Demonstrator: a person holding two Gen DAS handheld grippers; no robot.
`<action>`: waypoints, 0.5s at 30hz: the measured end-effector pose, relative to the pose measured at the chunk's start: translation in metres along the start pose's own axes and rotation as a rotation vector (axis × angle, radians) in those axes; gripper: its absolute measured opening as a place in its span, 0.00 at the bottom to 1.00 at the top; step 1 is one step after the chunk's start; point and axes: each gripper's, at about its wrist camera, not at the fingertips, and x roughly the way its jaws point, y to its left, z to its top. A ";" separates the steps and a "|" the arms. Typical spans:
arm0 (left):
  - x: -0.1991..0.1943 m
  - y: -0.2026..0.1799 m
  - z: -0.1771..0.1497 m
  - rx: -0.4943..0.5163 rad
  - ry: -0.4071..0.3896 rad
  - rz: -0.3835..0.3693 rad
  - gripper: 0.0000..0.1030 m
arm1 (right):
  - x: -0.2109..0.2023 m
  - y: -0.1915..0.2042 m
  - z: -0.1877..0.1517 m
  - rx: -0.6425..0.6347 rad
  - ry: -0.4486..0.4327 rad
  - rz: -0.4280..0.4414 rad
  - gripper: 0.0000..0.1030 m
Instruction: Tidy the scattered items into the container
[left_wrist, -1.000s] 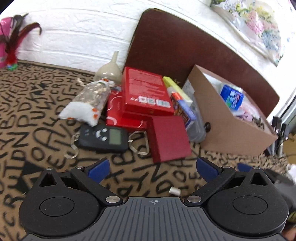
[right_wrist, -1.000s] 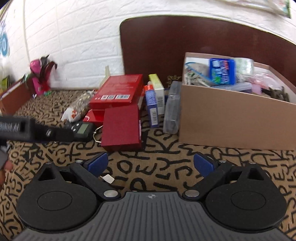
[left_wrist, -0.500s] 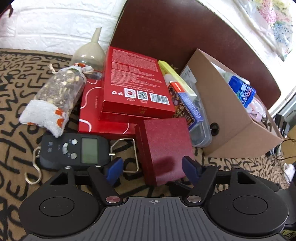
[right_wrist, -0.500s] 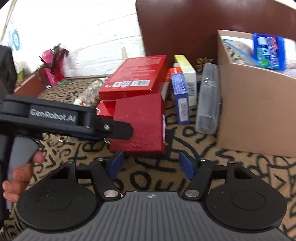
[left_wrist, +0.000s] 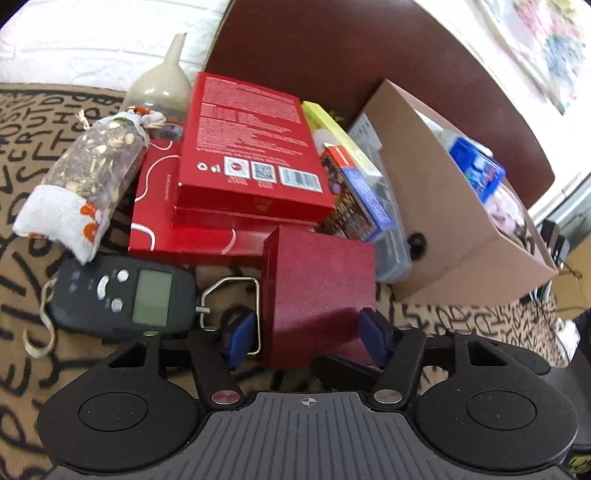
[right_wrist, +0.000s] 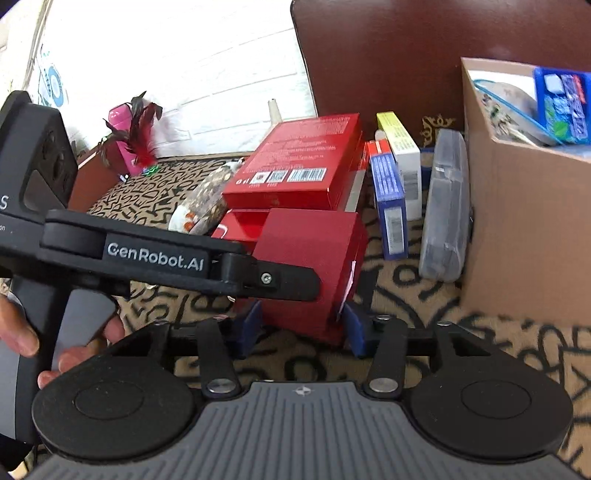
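A dark red square box (left_wrist: 319, 280) lies on the patterned cloth in front of a stack of flat red boxes (left_wrist: 243, 162). My left gripper (left_wrist: 308, 334) straddles its near end, blue pads close to both sides with a small gap on the left. My right gripper (right_wrist: 301, 325) also straddles the same box (right_wrist: 310, 254), pads at its sides. The left gripper's arm (right_wrist: 177, 264) crosses the right wrist view. The cardboard container (left_wrist: 443, 206) stands to the right, holding a blue pack (left_wrist: 476, 173) and other items; it also shows in the right wrist view (right_wrist: 524, 229).
A black digital hanging scale (left_wrist: 125, 291) lies left of the box. A sachet of dried bits (left_wrist: 88, 173) and a funnel (left_wrist: 162, 81) sit behind it. A blue box (right_wrist: 388, 199), a white-yellow box (right_wrist: 404, 158) and a grey case (right_wrist: 443, 206) lean beside the container.
Both grippers moved forward to the dark red box and narrowed their fingers around it. The box now stands between the pads of each gripper.
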 end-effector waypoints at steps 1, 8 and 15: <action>-0.004 -0.003 -0.004 0.011 0.002 0.005 0.67 | -0.004 0.002 -0.003 0.003 0.010 0.003 0.49; -0.028 -0.023 -0.038 0.062 0.049 0.012 0.66 | -0.044 0.022 -0.033 0.009 0.031 -0.003 0.49; -0.047 -0.035 -0.079 0.105 0.108 -0.048 0.72 | -0.083 0.028 -0.076 0.049 0.037 -0.002 0.51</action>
